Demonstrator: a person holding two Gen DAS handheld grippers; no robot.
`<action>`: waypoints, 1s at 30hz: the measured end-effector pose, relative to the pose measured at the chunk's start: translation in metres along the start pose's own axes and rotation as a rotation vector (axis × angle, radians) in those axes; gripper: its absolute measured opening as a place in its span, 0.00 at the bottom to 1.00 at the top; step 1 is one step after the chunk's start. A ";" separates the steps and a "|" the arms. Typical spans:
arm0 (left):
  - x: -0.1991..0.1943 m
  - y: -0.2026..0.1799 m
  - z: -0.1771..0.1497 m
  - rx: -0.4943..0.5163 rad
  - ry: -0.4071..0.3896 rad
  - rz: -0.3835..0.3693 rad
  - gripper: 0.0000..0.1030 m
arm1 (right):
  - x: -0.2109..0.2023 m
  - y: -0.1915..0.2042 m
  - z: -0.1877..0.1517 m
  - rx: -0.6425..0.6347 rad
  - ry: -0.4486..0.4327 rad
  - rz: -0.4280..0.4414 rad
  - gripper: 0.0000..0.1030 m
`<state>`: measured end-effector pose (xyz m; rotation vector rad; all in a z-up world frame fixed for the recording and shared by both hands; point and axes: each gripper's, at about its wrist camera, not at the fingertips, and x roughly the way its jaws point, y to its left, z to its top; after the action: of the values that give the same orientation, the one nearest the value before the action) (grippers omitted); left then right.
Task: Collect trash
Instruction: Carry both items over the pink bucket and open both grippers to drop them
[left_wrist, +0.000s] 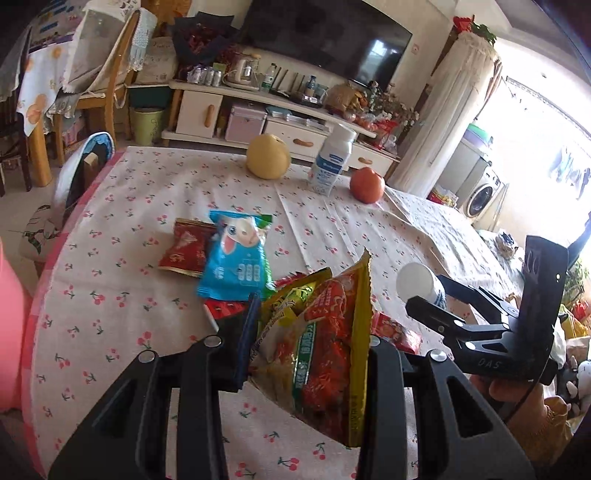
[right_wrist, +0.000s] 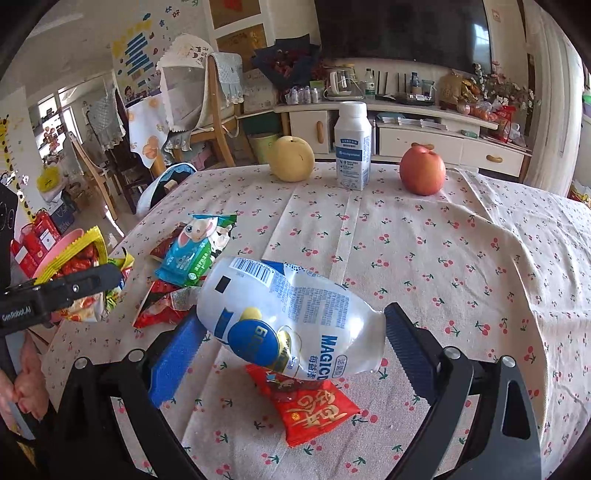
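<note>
We are gripping a noodle wrapper (left_wrist: 325, 343) in the left hand-held gripper (left_wrist: 310, 332) and a crushed yogurt bottle (right_wrist: 291, 317) in the right hand-held gripper (right_wrist: 291, 332); near-left snack wrappers (right_wrist: 192, 254) are still littering the surface (right_wrist: 443, 266).

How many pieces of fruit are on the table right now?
2. A yellow pear stands at the far edge, left of the upright milk carton; a red apple stands to the carton's right. None seem hidden.
</note>
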<state>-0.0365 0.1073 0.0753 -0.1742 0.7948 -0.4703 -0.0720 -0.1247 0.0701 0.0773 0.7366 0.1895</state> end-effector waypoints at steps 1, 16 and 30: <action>-0.005 0.007 0.003 -0.015 -0.012 0.014 0.35 | 0.000 0.004 0.001 -0.007 -0.001 0.001 0.92; -0.071 0.113 0.023 -0.217 -0.179 0.296 0.36 | 0.013 0.100 0.024 -0.145 -0.003 0.077 0.92; -0.123 0.209 0.019 -0.396 -0.260 0.611 0.36 | 0.040 0.247 0.057 -0.314 -0.027 0.238 0.92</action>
<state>-0.0261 0.3488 0.1000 -0.3377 0.6367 0.2882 -0.0404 0.1248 0.1200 -0.1325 0.6623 0.5275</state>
